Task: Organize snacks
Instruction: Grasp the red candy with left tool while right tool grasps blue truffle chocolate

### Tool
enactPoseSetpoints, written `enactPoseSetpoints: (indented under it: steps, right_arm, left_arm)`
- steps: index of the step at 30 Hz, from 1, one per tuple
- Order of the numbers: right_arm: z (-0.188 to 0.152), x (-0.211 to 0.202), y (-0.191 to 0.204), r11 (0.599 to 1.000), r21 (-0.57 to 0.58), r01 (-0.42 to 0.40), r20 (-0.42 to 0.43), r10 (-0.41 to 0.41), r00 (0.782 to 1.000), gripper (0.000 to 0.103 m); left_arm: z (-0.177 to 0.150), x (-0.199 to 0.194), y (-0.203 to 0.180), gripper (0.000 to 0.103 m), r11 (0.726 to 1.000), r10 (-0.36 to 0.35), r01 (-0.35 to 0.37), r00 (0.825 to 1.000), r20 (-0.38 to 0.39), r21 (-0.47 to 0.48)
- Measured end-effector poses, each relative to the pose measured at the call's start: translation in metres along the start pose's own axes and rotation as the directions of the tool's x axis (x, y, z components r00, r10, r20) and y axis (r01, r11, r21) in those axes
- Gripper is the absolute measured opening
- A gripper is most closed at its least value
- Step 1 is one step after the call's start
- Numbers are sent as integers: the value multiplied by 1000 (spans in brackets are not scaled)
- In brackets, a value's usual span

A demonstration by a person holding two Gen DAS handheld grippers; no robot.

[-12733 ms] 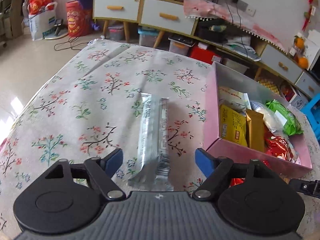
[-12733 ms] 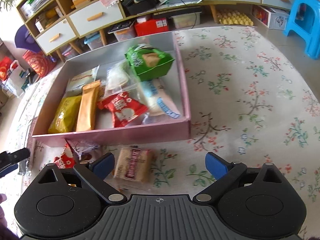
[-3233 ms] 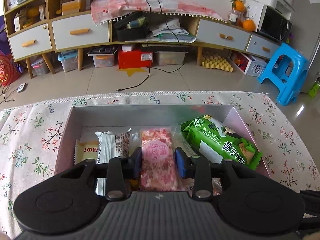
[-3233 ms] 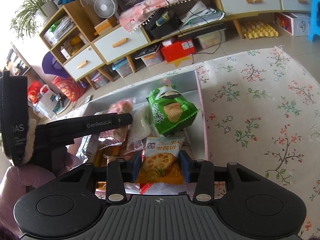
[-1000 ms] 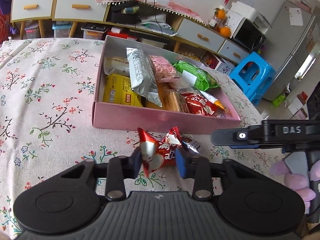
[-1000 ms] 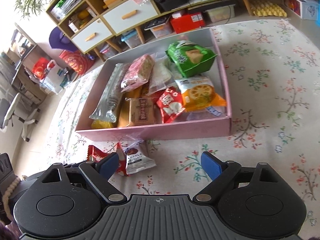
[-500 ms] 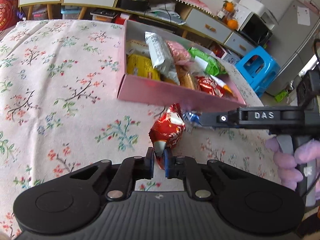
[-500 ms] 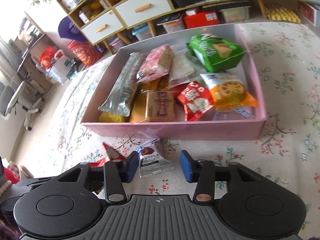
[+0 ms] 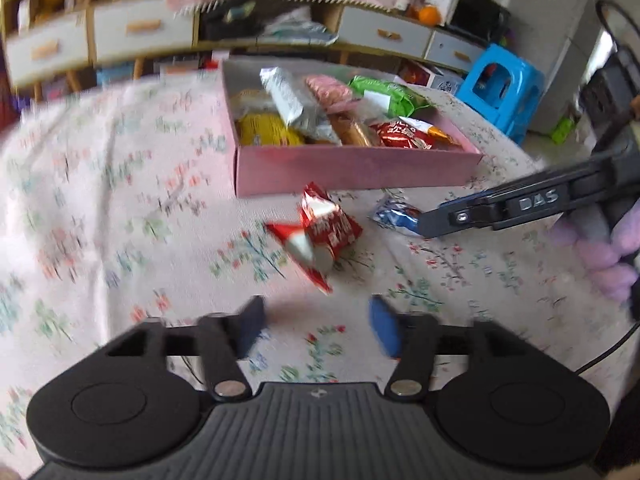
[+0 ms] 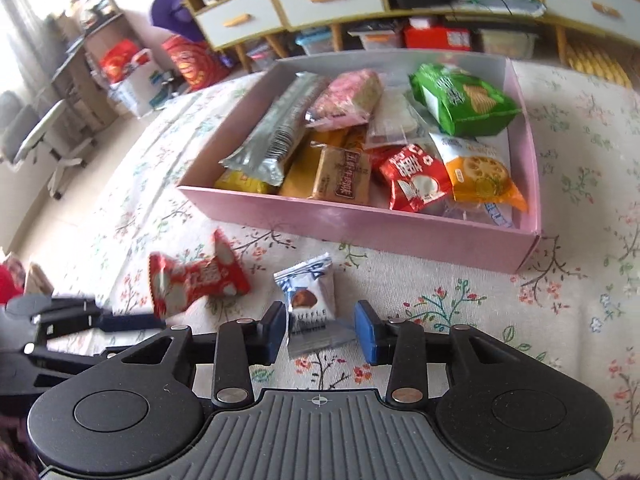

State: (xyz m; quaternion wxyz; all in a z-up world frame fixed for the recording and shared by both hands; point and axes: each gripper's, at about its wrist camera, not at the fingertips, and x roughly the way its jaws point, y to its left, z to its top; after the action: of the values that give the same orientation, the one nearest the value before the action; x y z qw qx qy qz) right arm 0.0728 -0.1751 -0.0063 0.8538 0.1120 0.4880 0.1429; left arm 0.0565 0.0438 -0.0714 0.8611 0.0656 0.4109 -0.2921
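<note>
Snacks are what this job is about, and two of them are not in the box yet. Nearest is the small blue-and-white chocolate packet. It lies flat on the flowery cloth, at 12 o'clock from the right gripper. Its near end sits between the two blue pads. The jaws have just been opening a little and stand fairly narrow, but I see a gap on the right side, so they are not squeezing it. The packet's long way points straight ahead, toward the box.

Next, at 10 o'clock in that view, is the red candy packet. It looks blurred and tipped. In the left view it is at 12 o'clock from the left gripper, whose jaws have just been opening and stand apart with nothing in them. So the left hand is closer to the red one.

Farther off, at 12 to 1 o'clock, is the pink box, full of snacks. Its near wall must be cleared. The cloth on the right is bare.
</note>
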Motion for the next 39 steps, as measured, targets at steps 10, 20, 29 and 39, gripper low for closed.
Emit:
enactPoseSetpoints:
  steps: [10, 20, 29, 39]
  right_arm:
    - [-21, -2, 6, 980, -198, 23, 84, -6, 996, 61]
    - [-18, 9, 12, 974, -226, 10, 100, 13, 995, 61]
    - [-15, 14, 17, 966, -255, 33, 113, -4, 994, 42]
    - [-8, 11, 14, 977, -209, 30, 88, -12, 996, 24]
  left_arm:
    - [6, 10, -17, 71, 956, 65, -98, 990, 126, 276]
    - [12, 19, -21, 54, 947, 78, -110, 990, 116, 302]
    - [15, 20, -17, 44, 961, 80, -99, 993, 83, 257]
    - [22, 16, -10, 41, 984, 75, -81, 996, 49, 160]
